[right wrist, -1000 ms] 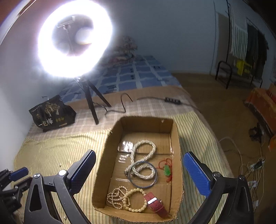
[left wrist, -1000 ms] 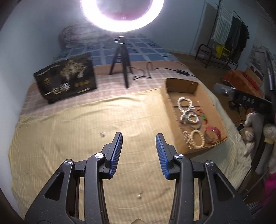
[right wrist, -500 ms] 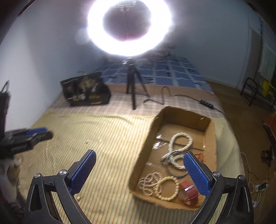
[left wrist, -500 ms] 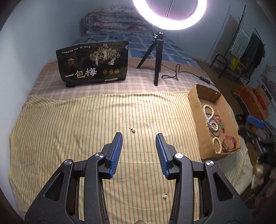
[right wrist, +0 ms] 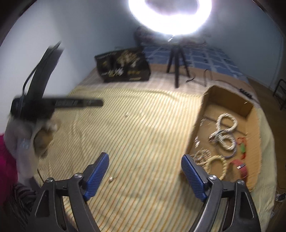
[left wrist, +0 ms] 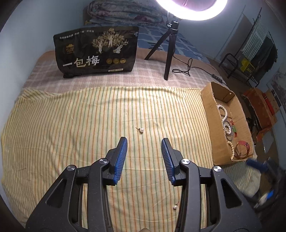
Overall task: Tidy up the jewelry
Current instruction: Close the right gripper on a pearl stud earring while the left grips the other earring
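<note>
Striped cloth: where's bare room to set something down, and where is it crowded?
Bare: the striped cloth left of the pearl earring, up to the black bag. A second earring lies nearer. Crowded: the cardboard box, full of bracelets.

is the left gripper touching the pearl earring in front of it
Apart. The left wrist view shows striped cloth between the left gripper and the pearl earring.

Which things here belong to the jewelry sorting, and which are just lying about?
Job:
- pearl earring on the striped cloth
- second pearl earring
- cardboard box with bracelets and necklaces

Lying about:
- black snack bag
- ring light tripod
- folded quilt
</note>
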Demonstrator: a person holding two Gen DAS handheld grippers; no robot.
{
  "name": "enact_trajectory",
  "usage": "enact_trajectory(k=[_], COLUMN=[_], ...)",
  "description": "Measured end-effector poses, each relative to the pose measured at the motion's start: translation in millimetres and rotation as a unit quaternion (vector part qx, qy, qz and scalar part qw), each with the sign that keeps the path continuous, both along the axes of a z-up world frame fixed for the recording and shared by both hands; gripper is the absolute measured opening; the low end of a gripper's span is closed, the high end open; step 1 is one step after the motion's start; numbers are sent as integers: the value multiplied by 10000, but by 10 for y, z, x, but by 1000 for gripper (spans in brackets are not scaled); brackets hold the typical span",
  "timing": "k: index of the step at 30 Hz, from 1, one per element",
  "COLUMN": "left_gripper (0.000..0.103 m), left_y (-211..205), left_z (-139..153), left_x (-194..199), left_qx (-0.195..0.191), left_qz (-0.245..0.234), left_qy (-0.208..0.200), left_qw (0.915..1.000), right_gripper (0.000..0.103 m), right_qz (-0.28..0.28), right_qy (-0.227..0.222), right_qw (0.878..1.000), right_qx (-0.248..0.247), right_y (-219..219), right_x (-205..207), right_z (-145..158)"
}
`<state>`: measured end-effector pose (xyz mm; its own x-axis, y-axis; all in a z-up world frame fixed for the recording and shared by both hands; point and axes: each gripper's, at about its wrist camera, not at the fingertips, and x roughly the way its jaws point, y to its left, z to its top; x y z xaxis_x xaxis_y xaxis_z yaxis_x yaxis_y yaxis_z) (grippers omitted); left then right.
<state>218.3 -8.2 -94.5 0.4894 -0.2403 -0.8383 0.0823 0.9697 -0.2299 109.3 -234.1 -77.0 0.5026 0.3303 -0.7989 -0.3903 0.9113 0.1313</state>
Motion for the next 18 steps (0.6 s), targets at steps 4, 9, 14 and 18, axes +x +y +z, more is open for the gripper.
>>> enact_trajectory(k=[4,9,14,18], left_gripper=[37,35,30,30], left_y=[39,71,101,83], left_z=[-58,-226,-396,-470], left_x=[74,190,318,418], left_qx=[-162,-256,-314,-331], left_qz=[52,56,68,61], left_qy=[93,290,488,540], left_qw=[9998,9992,9983,9980], right_gripper=[74,56,45,41], right_qz=[291,729,1194,1377], right_qy=[170,395,641,697], right_qw=[9994,9965,9906,9877], right_qx=[-56,-121,-203,-257], right_y=[163,355,542,626], right_x=[-112,-228,-283,-232], right_z=[-194,-461,-706,-810])
